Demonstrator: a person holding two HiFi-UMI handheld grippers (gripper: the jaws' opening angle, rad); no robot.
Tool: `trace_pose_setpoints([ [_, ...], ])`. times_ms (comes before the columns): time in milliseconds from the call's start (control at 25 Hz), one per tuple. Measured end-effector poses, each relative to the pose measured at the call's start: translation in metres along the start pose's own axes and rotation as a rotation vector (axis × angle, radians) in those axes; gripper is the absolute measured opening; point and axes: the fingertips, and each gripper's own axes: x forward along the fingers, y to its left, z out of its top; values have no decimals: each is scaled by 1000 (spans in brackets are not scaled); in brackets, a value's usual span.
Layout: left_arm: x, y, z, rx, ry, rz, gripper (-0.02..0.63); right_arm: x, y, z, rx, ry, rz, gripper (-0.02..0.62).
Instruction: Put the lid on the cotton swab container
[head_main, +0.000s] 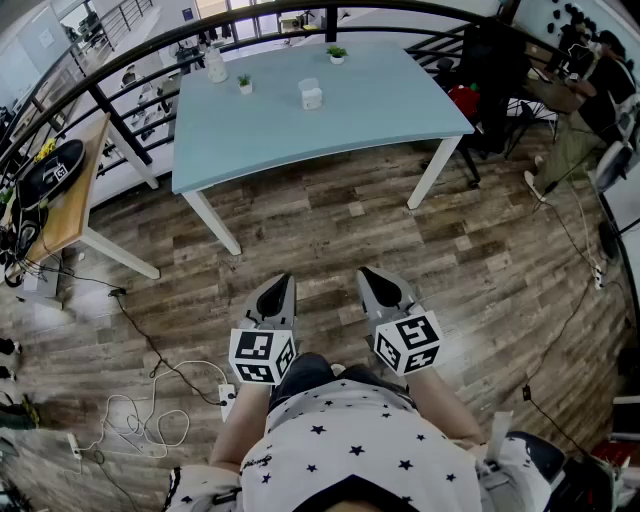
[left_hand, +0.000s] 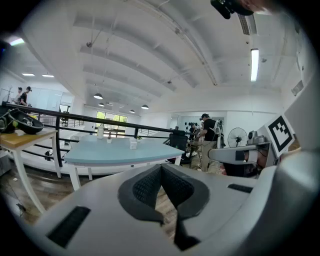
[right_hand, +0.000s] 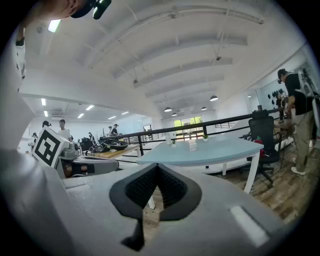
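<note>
Tools closed, empty: left tool (head_main: 282, 281) beside right tool (head_main: 366, 273); cotton swab container (head_main: 311, 94), perhaps lidless, plain only in head view.

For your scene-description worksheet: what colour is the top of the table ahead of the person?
The table top is light blue; the head view shows it best.

Open floor (head_main: 330, 235) is running up to the table (head_main: 390, 115); bottle (head_main: 215, 66) and plant pot (head_main: 245, 86) are standing left of the cotton swab container (head_main: 311, 95).
</note>
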Motion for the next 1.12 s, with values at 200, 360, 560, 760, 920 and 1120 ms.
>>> trace_pose_setpoints([
  [200, -21, -10, 1, 26, 2, -19, 3, -20, 18, -3, -11, -2, -23, 5],
  [360, -31, -19, 1, 40, -2, -31, 3, -31, 28, -7, -10, 3, -25, 5],
  [560, -39, -25, -2, 15, -20, -28, 3, -40, 32, -13, 17, 5, -8, 5],
  [760, -43, -33, -1, 7, -11, -33, 3, -46, 29, -9, 37, -2, -10, 6],
  [920, -46, -37, 1, 6, -19, -24, 5, -49, 29, -11, 7, 15, -12, 6],
  [1120, -45, -41, 1, 13, -17, -18, 40, -51, 27, -15, -1, 30, 6, 25],
])
